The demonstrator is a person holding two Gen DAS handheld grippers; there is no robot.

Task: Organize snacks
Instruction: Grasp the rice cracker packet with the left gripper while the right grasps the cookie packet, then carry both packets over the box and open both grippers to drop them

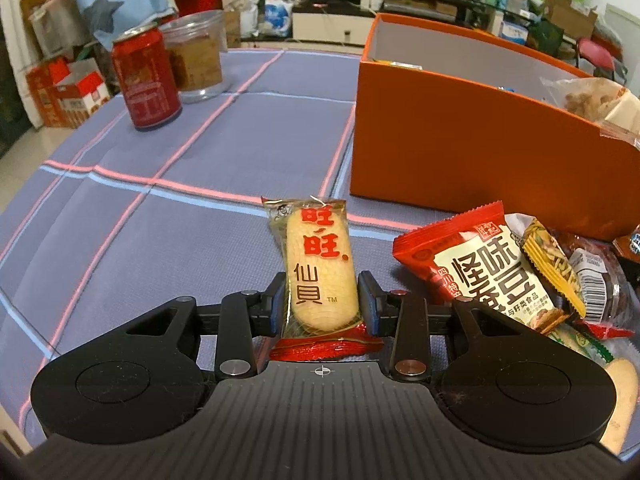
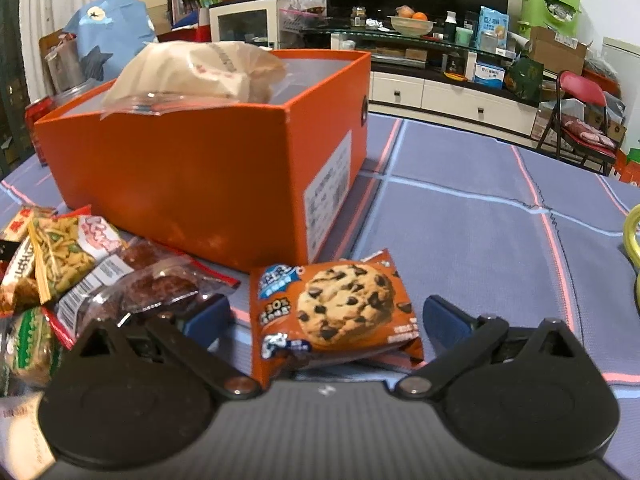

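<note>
Left gripper [image 1: 321, 294] clamped on the rice cracker packet [image 1: 318, 270], long axis pointing ahead; orange box [image 1: 460, 152] lies ahead-right. Right gripper [image 2: 326, 314] spread wide, seemingly straddling the cookie packet [image 2: 334, 312] on the bench [image 2: 480, 224].

The right gripper [image 2: 326, 314] has its jaws spread wide around a cookie packet [image 2: 334, 314] lying on the tabletop [image 2: 460, 216], just before an orange box [image 2: 208, 176].
</note>
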